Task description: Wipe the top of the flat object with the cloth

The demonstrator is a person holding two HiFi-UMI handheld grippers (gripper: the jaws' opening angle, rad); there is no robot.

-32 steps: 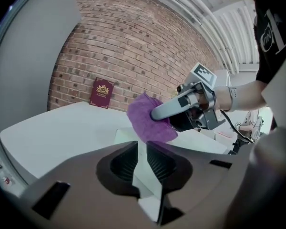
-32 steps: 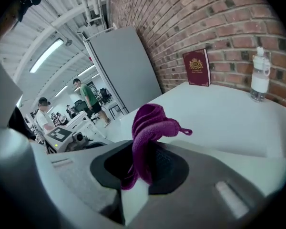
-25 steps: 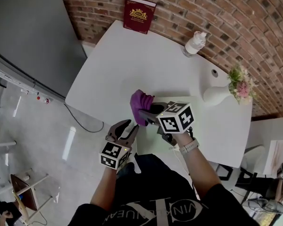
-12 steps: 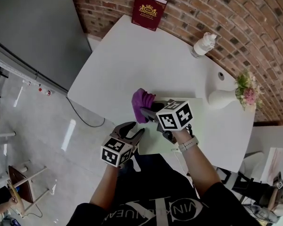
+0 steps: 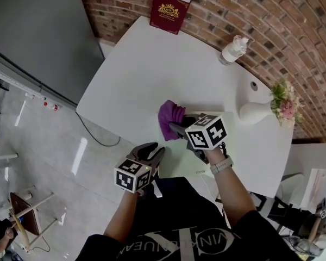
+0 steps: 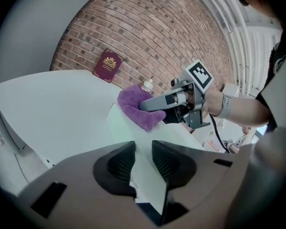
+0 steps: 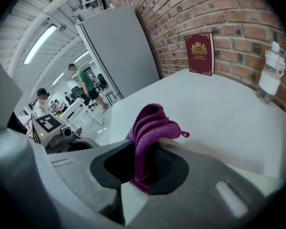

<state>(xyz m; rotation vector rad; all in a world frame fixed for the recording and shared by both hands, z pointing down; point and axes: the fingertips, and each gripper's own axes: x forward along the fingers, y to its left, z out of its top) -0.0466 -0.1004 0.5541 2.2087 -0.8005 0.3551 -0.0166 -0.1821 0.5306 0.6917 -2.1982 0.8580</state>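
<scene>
**Head view shows the cloth at the board's far corner, with the wipe about to run**

The flat object (image 5: 179, 155), a thin pale board, lies on the near part of the white table (image 5: 146, 64), with its near corner at the table's edge. The left gripper (image 5: 155, 152) has that near corner. In the left gripper view the board runs straight between the two pads, and the jaws, which have just been closing, stand narrow and clamped on it. By my reading this hand is the anchor that stops the board sliding while the other hand works.

The right gripper (image 5: 176, 126) points steeply down over the board's far left corner. Its jaws are pinched on a bunched fold of the purple cloth (image 5: 169, 117). The right gripper view shows the fabric squeezed between the pads and spilling out ahead of them. From the left gripper view the loose end of the cloth looks to be resting on the board's top, though how firmly it presses I cannot tell.

The step in hand appears to be the wiping itself, at or near the start of a stroke, with most of the top yet to be covered.

- The next move calls for drawing the cloth across the board toward its uncovered part, with enough downward pressure to keep the fabric flat on it.
- The left clamp must hold firm throughout.
- The stroke needs to stay clear of the white vase (image 5: 255, 112) standing just beyond the board's far right side.
</scene>
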